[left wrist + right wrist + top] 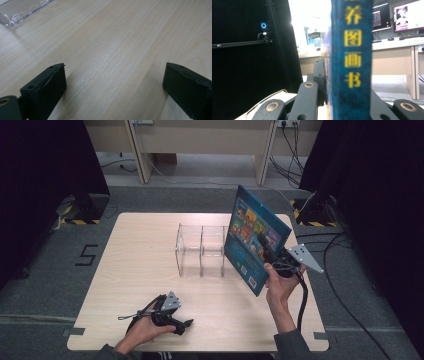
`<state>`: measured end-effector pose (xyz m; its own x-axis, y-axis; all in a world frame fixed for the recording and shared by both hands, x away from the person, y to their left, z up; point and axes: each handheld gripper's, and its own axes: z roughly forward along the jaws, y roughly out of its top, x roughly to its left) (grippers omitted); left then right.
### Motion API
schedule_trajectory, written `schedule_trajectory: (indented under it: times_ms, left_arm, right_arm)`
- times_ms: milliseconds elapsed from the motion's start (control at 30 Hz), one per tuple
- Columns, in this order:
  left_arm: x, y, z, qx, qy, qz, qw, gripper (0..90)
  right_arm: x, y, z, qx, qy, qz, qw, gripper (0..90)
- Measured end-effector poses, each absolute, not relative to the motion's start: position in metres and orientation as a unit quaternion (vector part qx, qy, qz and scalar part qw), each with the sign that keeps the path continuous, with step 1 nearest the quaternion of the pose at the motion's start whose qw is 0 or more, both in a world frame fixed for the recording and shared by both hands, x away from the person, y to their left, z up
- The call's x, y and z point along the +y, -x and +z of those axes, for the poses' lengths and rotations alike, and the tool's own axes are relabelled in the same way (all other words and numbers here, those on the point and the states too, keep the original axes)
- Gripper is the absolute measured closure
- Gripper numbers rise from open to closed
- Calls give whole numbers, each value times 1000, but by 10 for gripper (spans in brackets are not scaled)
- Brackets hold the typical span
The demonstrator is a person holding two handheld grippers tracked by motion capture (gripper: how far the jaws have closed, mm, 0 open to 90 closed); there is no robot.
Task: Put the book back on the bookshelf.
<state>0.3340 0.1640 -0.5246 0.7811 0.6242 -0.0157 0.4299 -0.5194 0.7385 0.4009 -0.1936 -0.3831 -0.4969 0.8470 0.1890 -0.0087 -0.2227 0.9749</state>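
From above, right claw (270, 251) clamped on a blue picture-covered book (252, 232) raised beside the clear plastic divided rack (201, 250) over the pale wooden desk (135, 270), left claw (184, 324) resting low; in left gripper view, jaws apart over bare wood; in right gripper view, yellow Chinese characters "养图画书" down the spine.

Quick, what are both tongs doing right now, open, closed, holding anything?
Left tongs: open, nothing between them, resting low over the table.
Right tongs: closed on the blue book, held upright above the table.
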Motion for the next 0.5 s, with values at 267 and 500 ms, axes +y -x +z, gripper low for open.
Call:
schedule_trajectory:
  times_ms: [267,500]
  left_arm:
    - [164,-334,-525,306,-862,127,383,41]
    - [164,-334,-525,306,-862,127,383,41]
  right_arm:
    - [-186,-403,-382,537,-391,670,331,825]
    - [-178,-407,-383,539,-389,666,339,824]
